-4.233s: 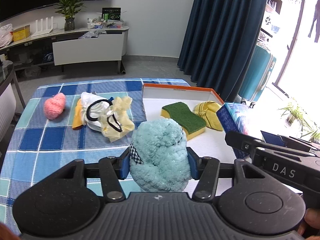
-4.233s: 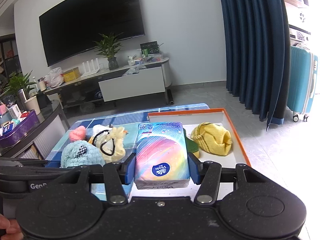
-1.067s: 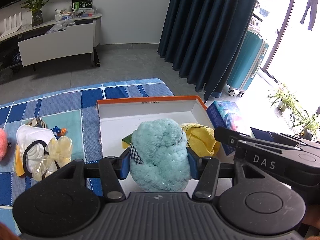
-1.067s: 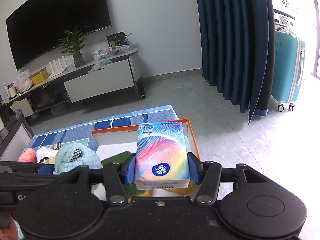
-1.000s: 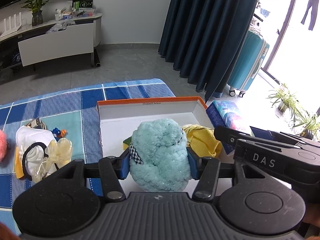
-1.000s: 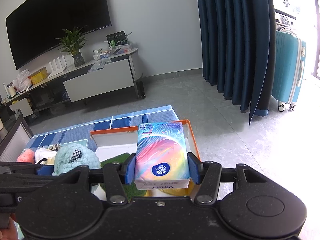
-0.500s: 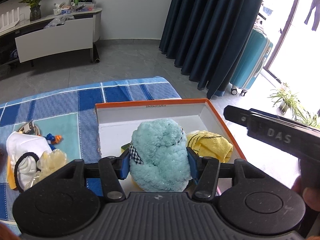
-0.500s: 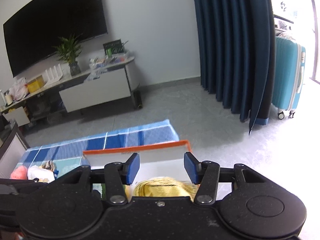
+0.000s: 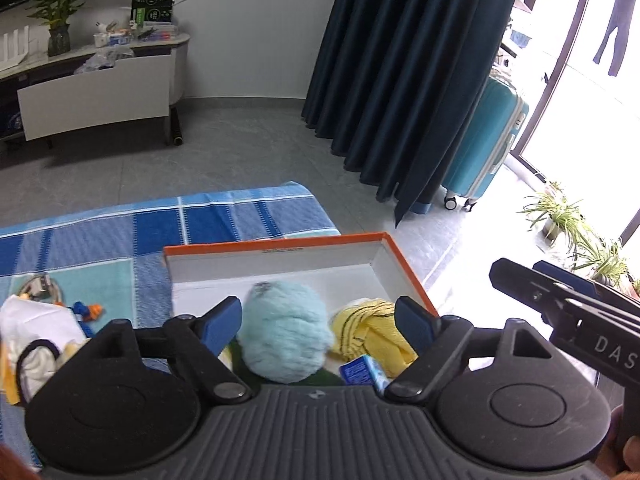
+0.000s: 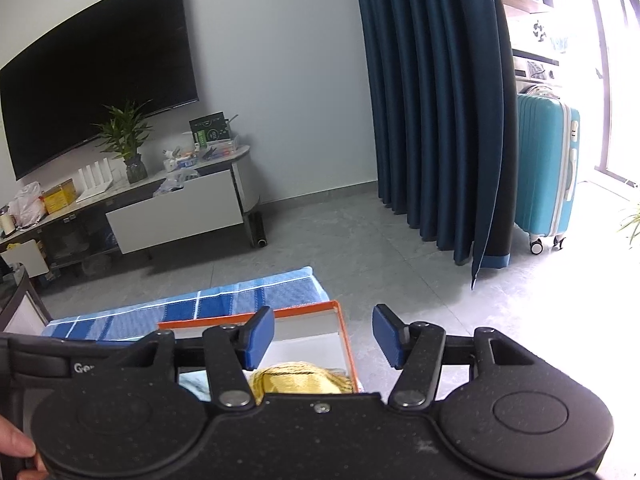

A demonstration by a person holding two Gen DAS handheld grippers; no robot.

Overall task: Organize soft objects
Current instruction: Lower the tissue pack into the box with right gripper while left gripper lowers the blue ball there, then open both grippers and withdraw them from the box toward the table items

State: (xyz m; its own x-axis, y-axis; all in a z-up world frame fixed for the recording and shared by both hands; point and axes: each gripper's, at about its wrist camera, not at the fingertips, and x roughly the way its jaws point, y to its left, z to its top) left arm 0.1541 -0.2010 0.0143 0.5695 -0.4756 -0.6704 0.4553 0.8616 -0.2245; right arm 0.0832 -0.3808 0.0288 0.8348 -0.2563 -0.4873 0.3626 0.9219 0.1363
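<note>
The left gripper [image 9: 318, 318], jaws opening, drops the teal plush [image 9: 286, 332] into the orange box [image 9: 280, 245], the right gripper [image 10: 323, 336] opening empty, so next probably fetch the tablecloth items.

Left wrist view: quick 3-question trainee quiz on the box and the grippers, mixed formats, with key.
1. True or false: the left gripper still clamps the fluffy blue toy.
2. Which item lies right of the toy in the orange-rimmed box? A) pink pom-pom B) yellow cloth C) suitcase
3. Fill in: nothing sits between the right gripper's ____ jaws.

Key: 1 false, its jaws are opening and the pads stand clear of the toy; 2 B; 3 open.
</note>
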